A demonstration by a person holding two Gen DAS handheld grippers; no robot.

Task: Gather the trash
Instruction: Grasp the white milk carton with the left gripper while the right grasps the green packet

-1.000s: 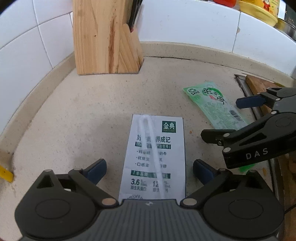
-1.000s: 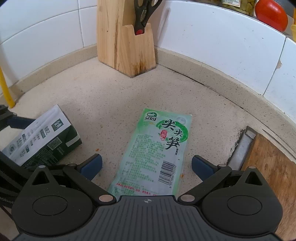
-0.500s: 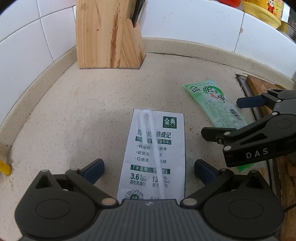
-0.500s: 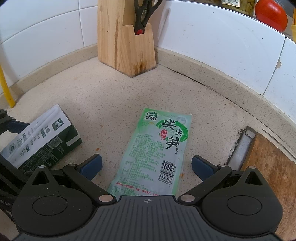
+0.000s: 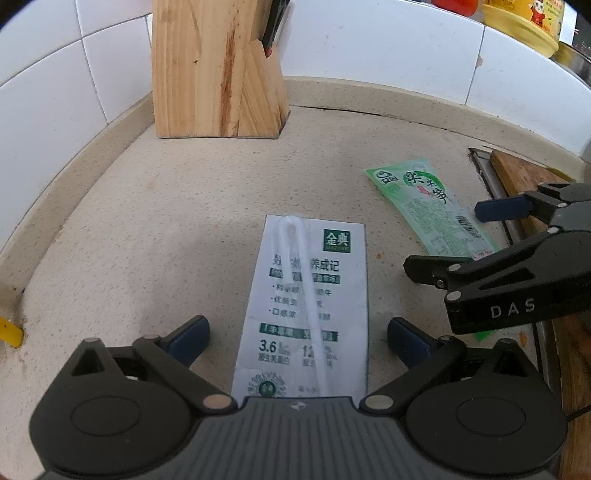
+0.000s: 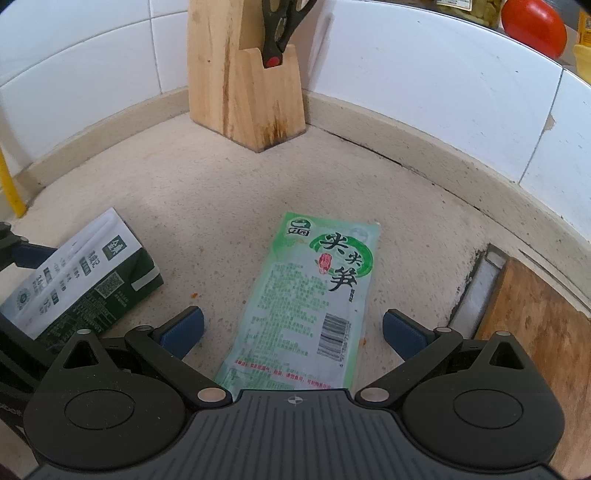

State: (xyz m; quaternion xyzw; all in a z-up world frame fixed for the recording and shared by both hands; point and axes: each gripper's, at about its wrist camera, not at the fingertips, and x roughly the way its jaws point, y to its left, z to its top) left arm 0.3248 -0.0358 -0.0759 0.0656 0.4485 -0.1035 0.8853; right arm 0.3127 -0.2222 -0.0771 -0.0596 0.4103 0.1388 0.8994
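We are holding the left gripper (image 5: 298, 338) wide around the milk carton (image 5: 308, 306), its jaws just closing slightly without touching. The right gripper (image 6: 293, 328) is standing wide open over the green packet (image 6: 314, 295), gripping nothing.

The near end of the milk carton (image 5: 310, 310) was hidden behind the left gripper's (image 5: 299, 334) body, and its small print was blurred beyond reading. The near end of the green snack packet (image 6: 310, 299) was covered by the right gripper's (image 6: 293, 326) body; in the left view its lower part was hidden behind the right gripper's fingers. The scissors (image 6: 282, 29) were cut off at the top edge, their blades sunk out of sight in the knife block (image 6: 240, 74). The tomato (image 6: 533, 26) and the yellow bowl (image 5: 517, 22) were clipped by the frame. The cutting board (image 6: 535, 332) ran off the right edge.
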